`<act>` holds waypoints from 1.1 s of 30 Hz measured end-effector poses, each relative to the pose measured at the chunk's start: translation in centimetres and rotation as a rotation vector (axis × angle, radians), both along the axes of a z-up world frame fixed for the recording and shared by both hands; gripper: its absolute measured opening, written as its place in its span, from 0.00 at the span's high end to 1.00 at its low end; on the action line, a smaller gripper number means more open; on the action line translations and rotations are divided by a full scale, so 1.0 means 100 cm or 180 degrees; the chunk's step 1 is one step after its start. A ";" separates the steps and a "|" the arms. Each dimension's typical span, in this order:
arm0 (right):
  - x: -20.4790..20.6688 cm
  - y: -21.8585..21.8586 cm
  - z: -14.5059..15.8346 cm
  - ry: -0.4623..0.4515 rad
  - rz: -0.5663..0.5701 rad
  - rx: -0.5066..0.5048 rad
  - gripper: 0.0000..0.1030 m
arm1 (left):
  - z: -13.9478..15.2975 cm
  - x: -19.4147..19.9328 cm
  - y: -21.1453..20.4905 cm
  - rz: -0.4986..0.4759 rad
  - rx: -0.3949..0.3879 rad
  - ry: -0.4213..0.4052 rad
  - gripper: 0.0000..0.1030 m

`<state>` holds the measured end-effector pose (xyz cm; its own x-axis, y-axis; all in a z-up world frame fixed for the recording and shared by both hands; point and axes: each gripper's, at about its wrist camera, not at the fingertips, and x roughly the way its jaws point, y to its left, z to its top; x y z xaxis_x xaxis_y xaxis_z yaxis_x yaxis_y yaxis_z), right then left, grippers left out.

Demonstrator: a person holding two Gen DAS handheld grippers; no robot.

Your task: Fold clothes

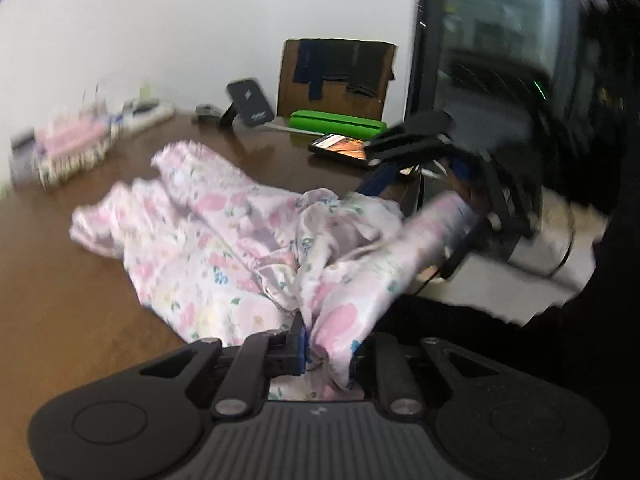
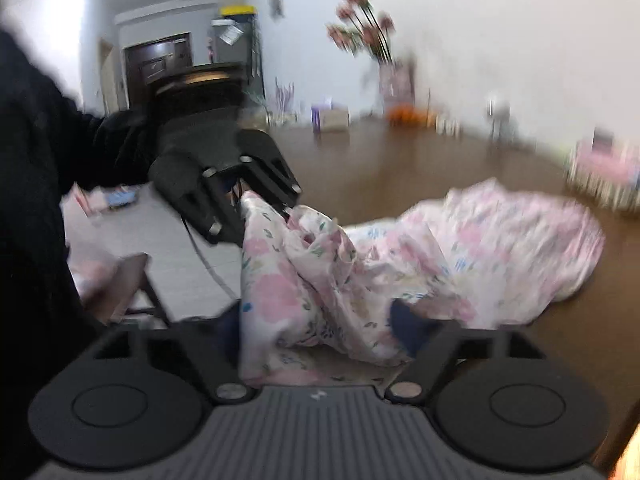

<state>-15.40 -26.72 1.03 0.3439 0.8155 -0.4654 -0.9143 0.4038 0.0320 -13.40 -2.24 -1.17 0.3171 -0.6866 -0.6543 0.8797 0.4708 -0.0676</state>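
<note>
Motion blur smears the folded pile [image 1: 68, 148] and flowers [image 2: 362, 28] beyond recognition.

Opposed close wrist views share the floral garment [image 1: 224, 248].

pink floral garment [image 1: 208, 240], brown table [image 1: 60, 300]

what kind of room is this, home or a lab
Most likely a home, a living or dining room. A brown wooden table holds the floral garment and a phone; a vase of pink flowers stands by the white wall, with a dark wooden door behind.
</note>
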 end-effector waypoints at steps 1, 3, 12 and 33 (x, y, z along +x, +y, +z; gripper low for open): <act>-0.003 0.002 -0.004 -0.0101 -0.0009 -0.0038 0.20 | 0.001 0.004 0.003 0.0012 -0.0062 0.0140 0.89; -0.004 0.004 -0.012 -0.0192 -0.0010 -0.0056 0.25 | 0.002 0.010 0.005 0.0031 -0.0150 0.0339 0.90; 0.059 -0.020 0.003 0.1450 0.0121 0.0746 0.85 | 0.040 0.034 0.014 0.0111 -0.0562 0.0905 0.91; 0.101 -0.055 -0.039 0.2473 -0.1798 0.1913 0.90 | -0.011 0.141 0.041 0.1691 -0.1679 0.2131 0.47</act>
<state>-5.29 -32.26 -2.91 0.5224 0.7987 -0.2987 -0.2539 0.4801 0.8397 0.65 1.83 -2.25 0.3447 -0.8166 -0.4631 0.2688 0.5585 -0.7848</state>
